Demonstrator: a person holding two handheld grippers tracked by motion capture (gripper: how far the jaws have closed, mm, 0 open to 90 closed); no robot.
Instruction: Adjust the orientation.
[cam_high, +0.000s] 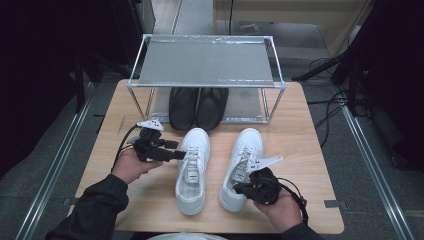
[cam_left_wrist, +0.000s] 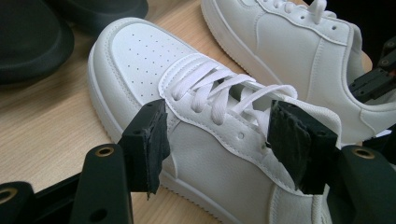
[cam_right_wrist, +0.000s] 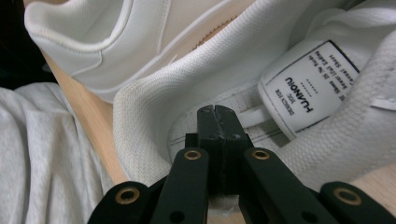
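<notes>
While the left gripper (cam_high: 176, 151) gapes around one sneaker (cam_high: 192, 170), the right gripper (cam_right_wrist: 215, 112), pinching the other sneaker's (cam_high: 241, 167) heel collar, probably lifts next toward the rack (cam_high: 206, 82).

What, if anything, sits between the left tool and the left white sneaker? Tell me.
Nothing visible. In the left gripper view the left tool stands open with its jaws on either side of the left white sneaker at the laces, with only air between pads and shoe. The right white sneaker lies beside it, out of the way.
</notes>
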